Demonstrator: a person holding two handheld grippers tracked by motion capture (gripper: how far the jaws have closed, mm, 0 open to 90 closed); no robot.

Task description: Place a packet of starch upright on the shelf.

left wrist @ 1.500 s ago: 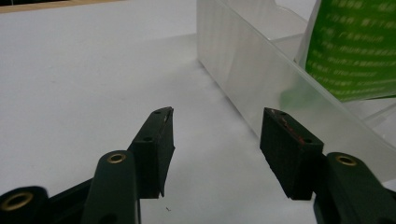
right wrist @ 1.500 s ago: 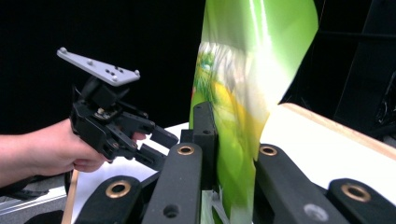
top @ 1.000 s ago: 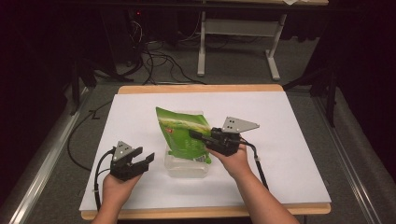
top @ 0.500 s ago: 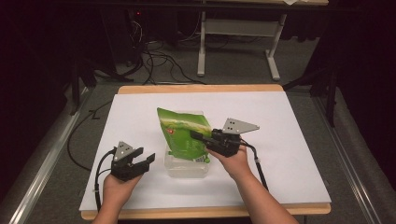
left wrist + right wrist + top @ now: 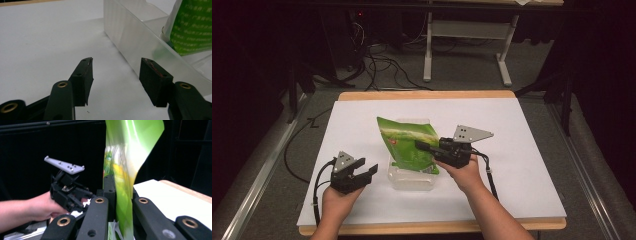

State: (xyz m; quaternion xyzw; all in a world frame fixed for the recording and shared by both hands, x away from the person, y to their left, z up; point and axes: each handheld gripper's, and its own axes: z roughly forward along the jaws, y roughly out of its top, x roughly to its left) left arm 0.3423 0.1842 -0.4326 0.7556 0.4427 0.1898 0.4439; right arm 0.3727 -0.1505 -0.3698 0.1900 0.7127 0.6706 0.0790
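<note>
A green snack bag (image 5: 408,141) stands tilted in a clear plastic bin (image 5: 411,179) at the middle of the white table. My right gripper (image 5: 421,146) is shut on the bag's right edge, and in the right gripper view the green bag (image 5: 124,165) rises between the closed jaws. My left gripper (image 5: 366,170) hovers open just left of the bin, holding nothing. In the left gripper view the bin's frosted wall (image 5: 132,37) lies just beyond the open gripper (image 5: 115,65), with the bag (image 5: 192,27) inside at the right.
The white table top (image 5: 522,130) has a wooden edge (image 5: 427,94) at the back. Beyond it on the dark floor are cables (image 5: 377,62) and a grey table frame (image 5: 467,35). Cables trail from both grippers toward the person's forearms.
The bag has shifted slightly in the right gripper's hold. The left gripper stays open beside the bin.
</note>
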